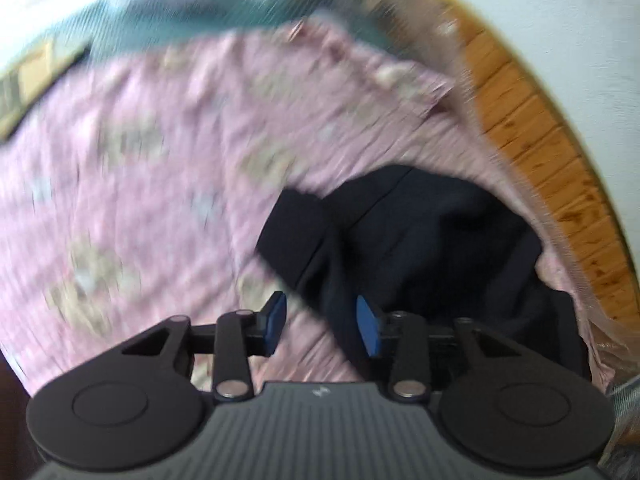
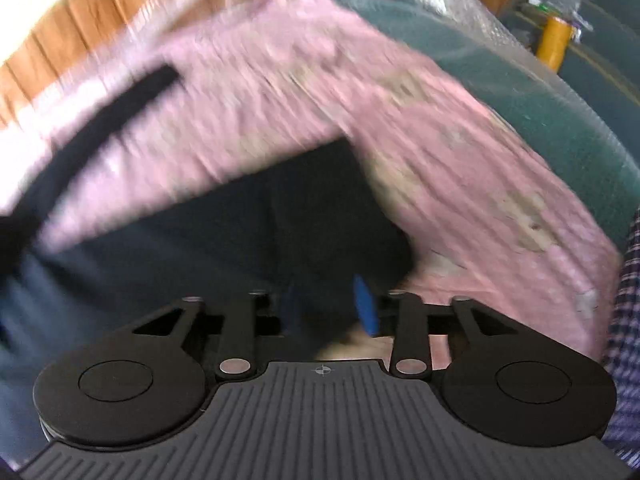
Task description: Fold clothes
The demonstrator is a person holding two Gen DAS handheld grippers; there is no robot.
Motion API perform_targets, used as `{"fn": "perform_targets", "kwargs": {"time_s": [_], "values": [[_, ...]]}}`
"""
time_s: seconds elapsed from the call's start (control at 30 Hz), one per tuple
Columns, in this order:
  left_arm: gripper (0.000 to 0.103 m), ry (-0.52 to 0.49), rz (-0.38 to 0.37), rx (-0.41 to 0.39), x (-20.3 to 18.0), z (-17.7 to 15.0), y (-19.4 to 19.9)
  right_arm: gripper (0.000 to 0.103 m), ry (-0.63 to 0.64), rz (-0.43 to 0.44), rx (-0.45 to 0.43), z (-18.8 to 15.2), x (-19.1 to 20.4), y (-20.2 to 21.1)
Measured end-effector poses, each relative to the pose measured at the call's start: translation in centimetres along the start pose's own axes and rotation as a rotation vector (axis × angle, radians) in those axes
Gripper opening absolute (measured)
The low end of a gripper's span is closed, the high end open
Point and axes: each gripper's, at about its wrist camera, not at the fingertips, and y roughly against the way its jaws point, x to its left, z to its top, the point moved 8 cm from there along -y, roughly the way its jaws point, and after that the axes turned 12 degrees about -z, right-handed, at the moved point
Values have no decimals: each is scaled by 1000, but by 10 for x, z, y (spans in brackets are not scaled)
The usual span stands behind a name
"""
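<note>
A dark navy garment [image 1: 420,240] lies on a pink patterned sheet [image 1: 160,160]. In the left wrist view my left gripper [image 1: 322,326] is open, its blue pads apart, with an edge of the navy garment running between them. In the right wrist view the navy garment [image 2: 200,248] fills the lower middle over the pink sheet [image 2: 440,140]. My right gripper [image 2: 326,312] has its pads apart with navy cloth between them; the left pad is half hidden by the cloth. Both views are blurred by motion.
A teal cushion or cover [image 2: 520,80] borders the pink sheet. A wooden slatted frame [image 1: 540,140] and a white wall [image 1: 580,40] lie to the right. A yellow tape roll [image 2: 554,40] sits far right. Checked fabric [image 2: 628,320] is at the right edge.
</note>
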Motion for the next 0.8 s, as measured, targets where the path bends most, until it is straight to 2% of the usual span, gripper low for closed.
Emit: {"fn": "perform_targets", "kwargs": {"time_s": [0.13, 0.23, 0.3, 0.37, 0.5, 0.57, 0.63, 0.67, 0.73, 0.77, 0.8], "values": [[46, 34, -103, -8, -29, 14, -1, 61, -27, 147, 3, 24, 81, 32], [49, 68, -165, 17, -60, 13, -31, 66, 18, 229, 20, 48, 153, 33], [51, 108, -200, 41, -82, 5, -53, 75, 51, 255, 28, 69, 200, 22], [52, 112, -208, 73, -105, -5, -74, 81, 93, 242, 35, 93, 239, -4], [53, 91, -207, 120, -144, -25, -107, 82, 151, 156, 89, 130, 296, -70], [53, 105, -202, 117, -148, -31, -111, 80, 193, 113, 131, 136, 318, -103], [54, 120, -197, 113, -152, -36, -115, 70, 251, 67, 164, 130, 332, -126], [54, 126, -189, 109, -151, -37, -116, 50, 282, 45, 179, 126, 338, -135], [54, 136, -179, 103, -148, -40, -117, 24, 306, 34, 142, 121, 332, -135], [55, 142, -180, 105, -146, -40, -118, 2, 286, 54, 133, 120, 320, -129], [55, 148, -181, 107, -145, -40, -119, 0, 266, 74, 125, 119, 309, -123]]}}
